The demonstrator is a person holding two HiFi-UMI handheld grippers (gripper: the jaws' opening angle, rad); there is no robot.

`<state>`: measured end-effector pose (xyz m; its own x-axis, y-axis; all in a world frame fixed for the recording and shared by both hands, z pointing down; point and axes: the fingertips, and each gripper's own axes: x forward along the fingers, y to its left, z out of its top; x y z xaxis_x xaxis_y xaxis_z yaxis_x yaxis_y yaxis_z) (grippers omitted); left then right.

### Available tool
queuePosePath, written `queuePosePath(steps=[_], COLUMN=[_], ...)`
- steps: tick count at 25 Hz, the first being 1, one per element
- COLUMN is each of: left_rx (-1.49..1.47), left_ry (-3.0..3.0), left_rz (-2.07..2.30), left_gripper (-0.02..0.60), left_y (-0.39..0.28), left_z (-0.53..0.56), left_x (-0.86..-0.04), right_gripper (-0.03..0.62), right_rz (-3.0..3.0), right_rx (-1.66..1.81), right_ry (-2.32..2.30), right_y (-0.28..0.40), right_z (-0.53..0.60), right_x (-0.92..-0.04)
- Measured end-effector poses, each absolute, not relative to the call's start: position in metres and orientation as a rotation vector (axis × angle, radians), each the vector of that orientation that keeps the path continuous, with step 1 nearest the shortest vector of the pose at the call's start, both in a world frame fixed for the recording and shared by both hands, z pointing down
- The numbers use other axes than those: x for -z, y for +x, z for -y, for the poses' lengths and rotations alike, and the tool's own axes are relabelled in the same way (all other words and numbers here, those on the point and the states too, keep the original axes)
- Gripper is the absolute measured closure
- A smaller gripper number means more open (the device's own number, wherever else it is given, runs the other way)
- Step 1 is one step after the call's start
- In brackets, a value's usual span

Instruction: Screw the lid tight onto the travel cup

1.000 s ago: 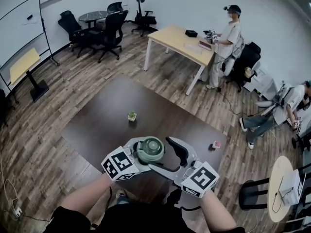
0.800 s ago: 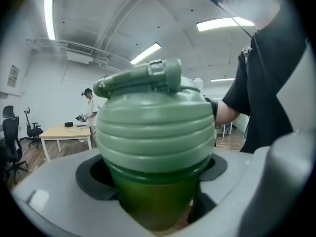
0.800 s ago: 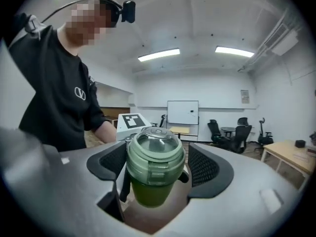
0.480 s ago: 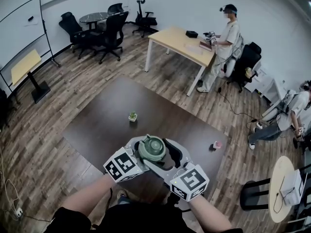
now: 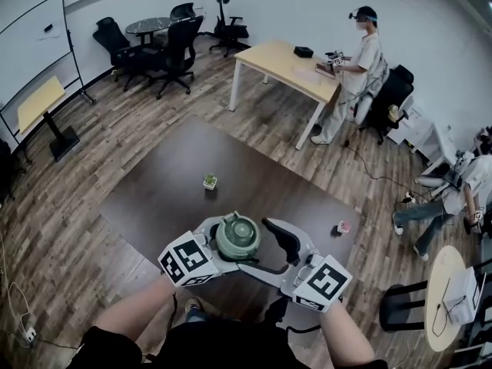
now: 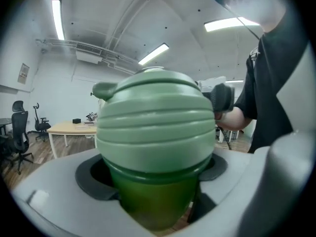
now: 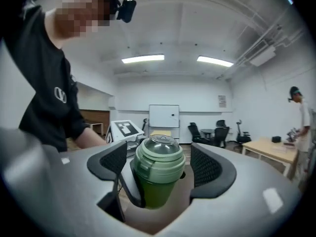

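Note:
A green travel cup (image 6: 153, 196) with a paler ribbed green lid (image 5: 237, 237) is held up over the near edge of the dark table (image 5: 177, 175). My left gripper (image 5: 231, 246) is shut on the cup's body, whose sides sit against both pads (image 6: 96, 181). My right gripper (image 5: 257, 246) comes in from the right and stands open. In the right gripper view the lid (image 7: 159, 157) sits between and just beyond its ribbed pads (image 7: 205, 167), with a gap on each side. The lid sits level on the cup.
A small potted plant (image 5: 208, 182) stands mid-table and a small pink object (image 5: 342, 227) lies near the right edge. Beyond are a light wooden table (image 5: 292, 68) with a person (image 5: 357, 60) standing at it, and office chairs (image 5: 173, 48).
Half a second ago the right gripper sat close around the lid. It has since swung back out to the right, to about where it was a second ago. The left gripper and cup have barely moved.

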<state>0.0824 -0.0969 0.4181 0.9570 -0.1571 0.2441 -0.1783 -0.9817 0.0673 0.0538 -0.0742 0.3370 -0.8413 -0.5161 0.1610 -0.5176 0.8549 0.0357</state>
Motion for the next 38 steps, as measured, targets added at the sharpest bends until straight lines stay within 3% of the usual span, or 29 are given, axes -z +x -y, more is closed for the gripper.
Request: queuePosePath(steps=[7,15,18,27,32,35,38], left_rx=[-0.393,-0.374,-0.361,-0.279,-0.296,-0.295,-0.329], left_ry=[3.062,3.023,3.005,3.002,3.025,3.009,2.991], left_rz=[0.135,0.379,0.383,0.175,0.017,0.092,0.247], left_gripper=[0.163,0.163,0.163,0.163,0.163,0.163,0.163], left_y=[0.090,0.073,0.072,0.074,0.085,0.083,0.076], left_z=[0.066,0.101,0.104,0.092,0.072,0.081,0.102], left_x=[-0.412,-0.418,-0.423,-0.405,-0.401,-0.403,-0.409], right_gripper=[0.200,0.206,0.206,0.200,0.200,0.203,0.209], right_rz=[2.917,2.678,2.611,2.878,2.883,2.911,2.884], right_rx=[-0.019,-0.227,-0.211,0.049,0.024,0.029,-0.065], right_ry=[0.231,1.221,1.349,0.684,0.230,0.256,0.612], right_y=[0.056,0.035,0.032,0.057,0.052,0.047,0.041], right_z=[0.057,0.085,0.087,0.077,0.071,0.079,0.095], right_x=[-0.350,-0.356,-0.361,-0.327,-0.335,-0.336,-0.341])
